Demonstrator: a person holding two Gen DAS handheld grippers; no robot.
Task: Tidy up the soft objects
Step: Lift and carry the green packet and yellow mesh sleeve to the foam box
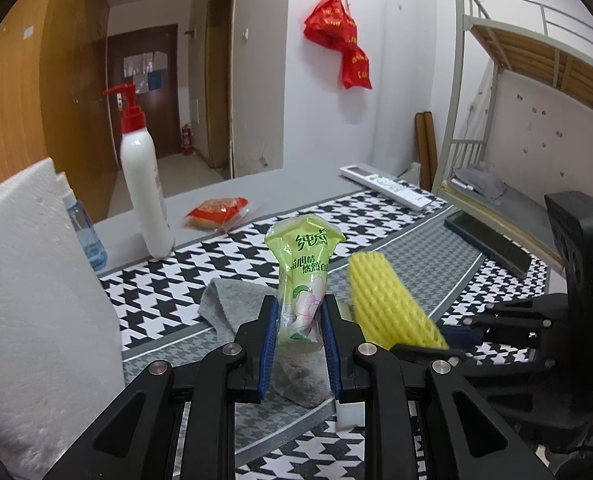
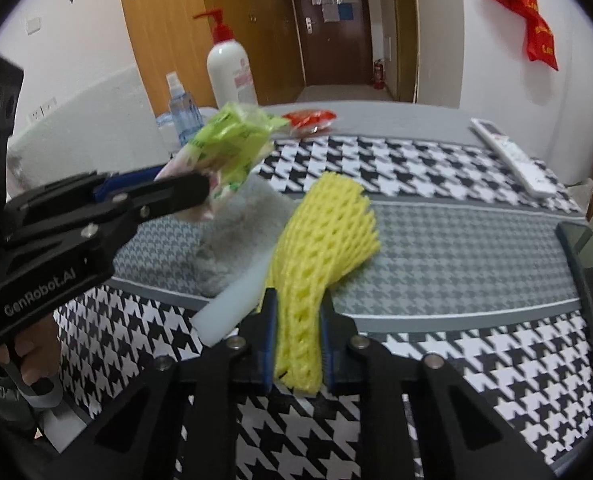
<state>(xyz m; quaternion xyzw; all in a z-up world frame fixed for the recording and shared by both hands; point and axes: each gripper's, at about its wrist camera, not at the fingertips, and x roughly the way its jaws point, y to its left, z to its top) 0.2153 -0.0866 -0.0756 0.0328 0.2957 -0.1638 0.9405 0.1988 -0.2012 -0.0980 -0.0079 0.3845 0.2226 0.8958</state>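
Note:
My left gripper point(image 1: 298, 308) is shut on a green tissue pack point(image 1: 302, 276), which stands up between the blue pads above a grey cloth point(image 1: 232, 304). In the right wrist view the same pack point(image 2: 232, 140) hangs in the left gripper point(image 2: 200, 188) over the cloth point(image 2: 232, 240). My right gripper point(image 2: 298, 312) is shut on the near end of a yellow foam net sleeve point(image 2: 328, 232); the sleeve's far end rests on the houndstooth mat point(image 2: 456, 248). From the left wrist the sleeve point(image 1: 384, 300) shows just right of the pack. A hand point(image 2: 28, 364) holds the left gripper's handle.
A white foam strip point(image 2: 232, 304) lies beside the cloth. At the back stand a red-pump lotion bottle point(image 1: 142, 184) and a blue spray bottle point(image 1: 88, 236). A red snack packet point(image 1: 216, 210), a white remote point(image 1: 388, 186) and a dark phone point(image 1: 488, 240) lie around. A big white foam block point(image 1: 36, 300) fills the left.

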